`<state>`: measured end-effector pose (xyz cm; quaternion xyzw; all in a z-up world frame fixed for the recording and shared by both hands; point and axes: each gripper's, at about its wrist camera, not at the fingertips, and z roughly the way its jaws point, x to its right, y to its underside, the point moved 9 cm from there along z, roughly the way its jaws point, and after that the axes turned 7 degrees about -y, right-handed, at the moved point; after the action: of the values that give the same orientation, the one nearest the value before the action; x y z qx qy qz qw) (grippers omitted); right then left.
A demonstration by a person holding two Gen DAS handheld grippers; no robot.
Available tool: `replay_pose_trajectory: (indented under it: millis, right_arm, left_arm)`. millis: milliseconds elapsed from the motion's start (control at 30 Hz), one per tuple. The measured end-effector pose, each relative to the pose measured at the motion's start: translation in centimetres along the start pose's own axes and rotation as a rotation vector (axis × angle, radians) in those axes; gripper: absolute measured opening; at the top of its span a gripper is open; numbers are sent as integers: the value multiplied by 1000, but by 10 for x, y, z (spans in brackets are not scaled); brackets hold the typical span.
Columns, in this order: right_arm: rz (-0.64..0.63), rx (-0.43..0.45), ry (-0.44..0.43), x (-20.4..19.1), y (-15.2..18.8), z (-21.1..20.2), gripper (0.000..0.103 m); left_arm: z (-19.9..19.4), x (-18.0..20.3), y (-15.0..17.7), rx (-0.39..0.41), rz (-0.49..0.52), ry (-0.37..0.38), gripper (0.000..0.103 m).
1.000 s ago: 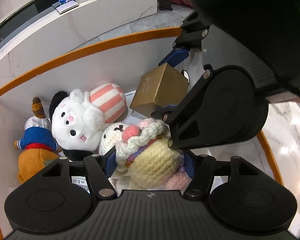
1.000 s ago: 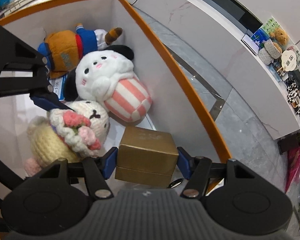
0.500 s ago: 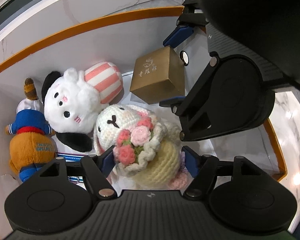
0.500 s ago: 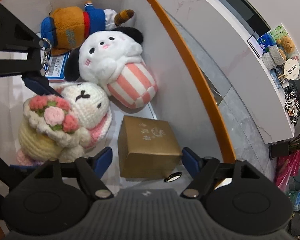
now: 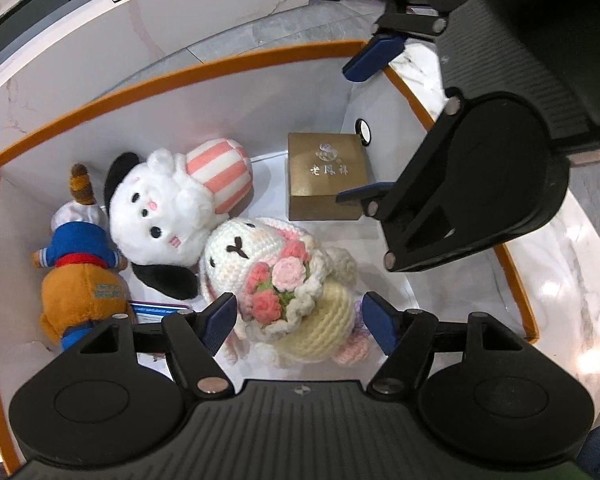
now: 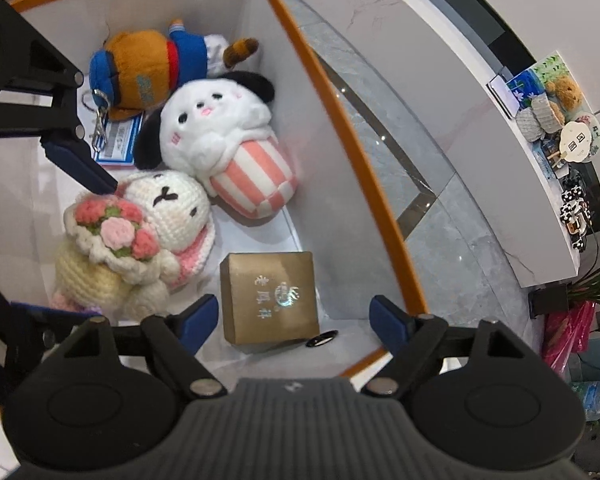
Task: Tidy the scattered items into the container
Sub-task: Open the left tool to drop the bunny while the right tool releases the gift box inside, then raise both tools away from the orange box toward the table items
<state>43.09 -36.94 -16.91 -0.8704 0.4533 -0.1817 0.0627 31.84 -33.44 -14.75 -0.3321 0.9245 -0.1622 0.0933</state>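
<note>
I am holding both grippers wide apart over the container (image 5: 236,68). The right gripper (image 6: 292,318), jaws just opening, is gripping nothing; the gold box (image 6: 270,296) is lying beneath. The left gripper (image 5: 300,320) is hovering empty above the crocheted bunny (image 5: 276,276).

So the orange-rimmed white box (image 5: 100,92) sits on a marble-look table (image 5: 572,264). On the box floor: a gold gift box (image 5: 326,176) in one corner, a crochet bunny with a pink bouquet (image 5: 276,276) beside it, a white plush dog in a striped cup (image 5: 180,204), then an orange bear in blue (image 5: 76,276) over a tag card (image 6: 120,140).
</note>
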Motion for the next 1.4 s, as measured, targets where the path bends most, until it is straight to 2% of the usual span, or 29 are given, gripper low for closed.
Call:
replay_pose_trajectory:
  millis: [367,667,1000,1133,1400]
  right_arm:
    - [-6,19,34,-1,-10,-36,84]
    - [-28,47,84,-4,-19,-92,84]
    - [-68,81,143,-22,-26,-158,84]
    - [-76,113,158,-34,-28,-182,90]
    - [-77,173,180,-59,-28,-226,90]
  left_arm:
    - [-48,-21,-15,56,4,-21,81]
    - [-70,-43,-36,122,4,-52,82]
    - [-130,-55,-27,202,-16,-83,81]
    - [-154,-57,-21,232,-18,-91,82]
    - [-201,-66,4,310,-48,-79,82]
